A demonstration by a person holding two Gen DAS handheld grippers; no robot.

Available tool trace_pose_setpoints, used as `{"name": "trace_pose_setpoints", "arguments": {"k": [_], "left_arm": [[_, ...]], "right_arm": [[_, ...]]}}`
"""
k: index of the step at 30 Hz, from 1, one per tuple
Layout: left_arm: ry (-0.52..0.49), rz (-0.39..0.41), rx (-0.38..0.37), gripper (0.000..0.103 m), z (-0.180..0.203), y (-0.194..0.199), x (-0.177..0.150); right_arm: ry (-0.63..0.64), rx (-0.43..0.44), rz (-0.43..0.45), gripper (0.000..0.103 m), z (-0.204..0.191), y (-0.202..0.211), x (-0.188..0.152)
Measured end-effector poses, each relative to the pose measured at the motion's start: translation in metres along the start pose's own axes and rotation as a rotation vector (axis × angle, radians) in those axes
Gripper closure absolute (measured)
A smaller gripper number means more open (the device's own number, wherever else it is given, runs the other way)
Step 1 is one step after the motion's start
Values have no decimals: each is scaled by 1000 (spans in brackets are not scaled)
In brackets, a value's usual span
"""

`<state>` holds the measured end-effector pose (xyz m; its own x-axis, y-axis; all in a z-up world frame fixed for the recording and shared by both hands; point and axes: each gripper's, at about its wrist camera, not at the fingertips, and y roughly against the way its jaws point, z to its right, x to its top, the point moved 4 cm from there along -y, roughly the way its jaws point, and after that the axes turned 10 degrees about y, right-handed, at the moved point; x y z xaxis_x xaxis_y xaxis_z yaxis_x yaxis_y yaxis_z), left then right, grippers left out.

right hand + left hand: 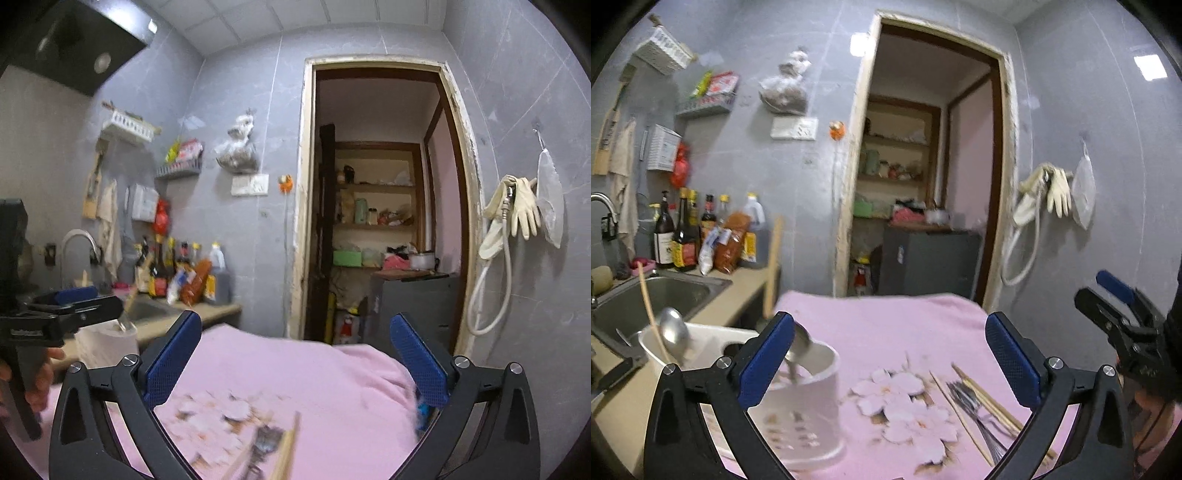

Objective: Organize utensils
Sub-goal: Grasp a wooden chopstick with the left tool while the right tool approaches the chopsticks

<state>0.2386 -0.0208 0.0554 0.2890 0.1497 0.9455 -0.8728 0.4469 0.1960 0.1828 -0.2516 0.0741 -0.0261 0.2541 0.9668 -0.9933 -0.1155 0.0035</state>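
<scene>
From the left wrist camera, my left gripper (890, 363) stands released, jaws spread wide with nothing between them. Just beyond its left finger sits the white utensil holder (801, 402) on the pink floral cloth (886, 325) that covers the table. A ladle (674, 330) and a wooden-handled tool (774, 266) already stand upright in it, handles up, which I take as the sorted part of the job. Ahead and toward the right finger lie the loose forks (971, 402) and chopsticks (982, 395), flat in a bundle, still waiting. Off to the far right I see my right gripper (1115, 314), also open and empty.

From the right wrist camera, that right gripper (295, 363) is spread wide and holds nothing. The forks (264, 443) and chopsticks (288, 446) lie blurred just below and between its fingers, so I judge it best placed to collect them. The left gripper (70, 306) shows side-on at far left, near the holder (107, 341).
</scene>
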Motion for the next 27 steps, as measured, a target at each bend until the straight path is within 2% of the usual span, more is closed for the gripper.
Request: {"name": "trace_pose_setpoints", "arguments": {"k": [3, 5, 10, 15, 19, 22, 24, 27], "left_arm": [[-20, -83, -5, 2, 8, -16, -13], [-31, -132, -11, 2, 13, -23, -24], [-85, -255, -19, 2, 24, -47, -50], [-103, -353, -38, 4, 34, -64, -68], [-100, -457, -68, 9, 36, -82, -80], [-72, -527, -90, 23, 35, -92, -87], [-44, -585, -102, 37, 34, -101, -94], [-9, -654, -124, 40, 33, -113, -101]], "right_arm": [[-5, 18, -55, 0, 11, -5, -11], [-24, 43, -105, 3, 18, -10, -19], [-31, 95, -231, 23, 24, -23, -40], [-25, 162, -377, 51, 19, -39, -65], [-41, 218, -462, 62, 17, -48, -82], [-51, 259, -522, 67, 16, -54, -94], [-64, 280, -558, 71, 17, -58, -101], [-81, 304, -606, 78, 18, -63, -111]]}}
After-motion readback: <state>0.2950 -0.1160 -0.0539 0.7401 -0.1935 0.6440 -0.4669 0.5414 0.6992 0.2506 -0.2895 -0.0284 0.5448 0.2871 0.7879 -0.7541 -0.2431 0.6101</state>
